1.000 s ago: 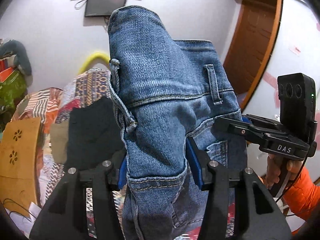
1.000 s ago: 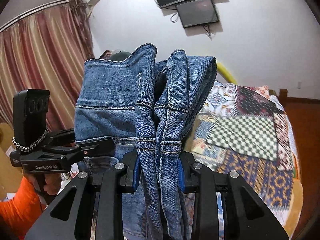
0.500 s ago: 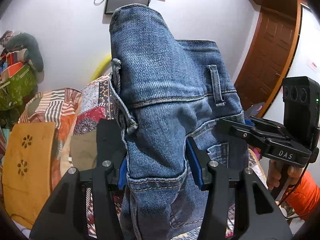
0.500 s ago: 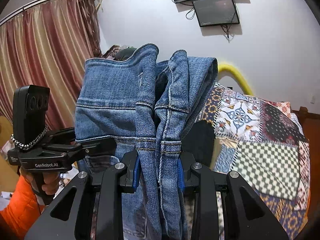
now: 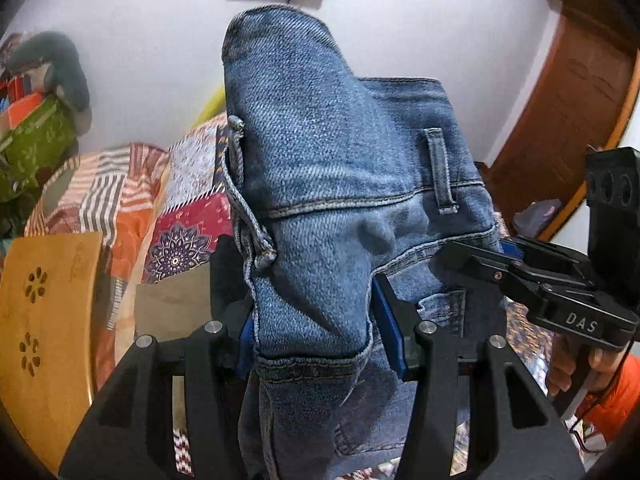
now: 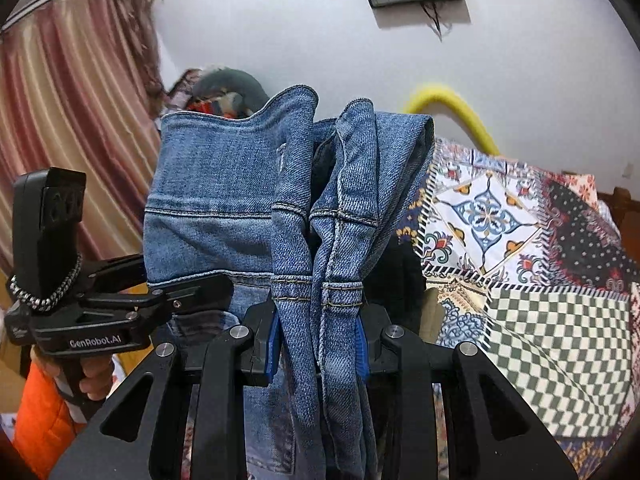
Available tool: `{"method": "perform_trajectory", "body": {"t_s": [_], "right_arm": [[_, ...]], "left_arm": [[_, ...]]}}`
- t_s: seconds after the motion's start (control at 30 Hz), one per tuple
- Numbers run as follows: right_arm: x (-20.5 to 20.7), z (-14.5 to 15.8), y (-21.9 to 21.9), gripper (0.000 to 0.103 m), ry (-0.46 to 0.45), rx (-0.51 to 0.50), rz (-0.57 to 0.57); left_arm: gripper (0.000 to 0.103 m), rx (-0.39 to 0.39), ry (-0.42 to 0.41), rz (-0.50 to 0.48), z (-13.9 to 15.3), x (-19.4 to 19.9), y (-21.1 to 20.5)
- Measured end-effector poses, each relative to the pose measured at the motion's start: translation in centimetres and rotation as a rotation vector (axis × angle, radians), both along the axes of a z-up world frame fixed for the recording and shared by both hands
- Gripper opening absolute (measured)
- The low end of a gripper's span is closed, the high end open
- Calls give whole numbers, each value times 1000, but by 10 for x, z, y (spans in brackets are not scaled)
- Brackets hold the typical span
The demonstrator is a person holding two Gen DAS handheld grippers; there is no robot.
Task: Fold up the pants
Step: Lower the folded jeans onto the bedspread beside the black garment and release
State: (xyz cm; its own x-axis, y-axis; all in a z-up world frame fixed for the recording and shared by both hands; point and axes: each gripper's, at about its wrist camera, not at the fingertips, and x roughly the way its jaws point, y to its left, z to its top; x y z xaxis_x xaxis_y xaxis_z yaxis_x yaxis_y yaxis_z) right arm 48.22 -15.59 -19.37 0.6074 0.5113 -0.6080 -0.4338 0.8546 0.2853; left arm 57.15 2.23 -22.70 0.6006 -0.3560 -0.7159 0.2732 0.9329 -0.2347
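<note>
Blue denim pants (image 5: pixel 340 184) hang folded between both grippers, held up above a bed. My left gripper (image 5: pixel 320 332) is shut on a thick bunch of the waistband, its blue pads pressed into the cloth. In the right wrist view the pants (image 6: pixel 224 208) show the waistband edge and a doubled seam. My right gripper (image 6: pixel 318 336) is shut on that doubled seam. Each gripper appears in the other's view: the right one (image 5: pixel 472 252) at the pants' right edge, the left one (image 6: pixel 192 292) at their left edge. The legs hang down out of sight.
A patchwork bedspread (image 6: pixel 520 240) lies below. A dark garment (image 6: pixel 396 276) lies on it just behind the pants. A wooden chair back (image 5: pixel 44 320) stands at the left, a wooden door (image 5: pixel 568 120) at the right. A person's hand and orange sleeve (image 6: pixel 44 412) hold the left gripper.
Both grippers have carried the pants forward and lower over the bed, so the bedspread looks closer and the wall screens sit higher in view. The grips have not changed.
</note>
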Motion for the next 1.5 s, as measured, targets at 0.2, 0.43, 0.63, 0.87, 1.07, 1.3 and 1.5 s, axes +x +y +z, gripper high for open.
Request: {"method": "perform_trajectory", "body": {"t_s": [0.2, 0.43, 0.63, 0.87, 1.07, 1.3, 1.5], "right_arm": [[35, -41, 5, 33, 85, -21, -64], [26, -48, -14, 35, 100, -34, -108], [-9, -11, -14, 35, -4, -61, -64], [-67, 47, -18, 35, -144, -27, -31], [-137, 99, -30, 35, -278, 4, -22], [-216, 138, -38, 35, -399, 33, -3], [-275, 150, -45, 35, -466, 80, -16]], "left_arm": [[56, -10, 96, 131, -50, 31, 19], [56, -1, 36, 234, -33, 0, 50], [56, 60, -66, 210, 9, -42, 37], [56, 54, -206, 152, 73, -113, 9], [56, 30, -345, 130, 134, -186, -11], [56, 47, -512, 169, 192, -279, -22], [61, 99, -649, 205, 217, -361, -30]]}}
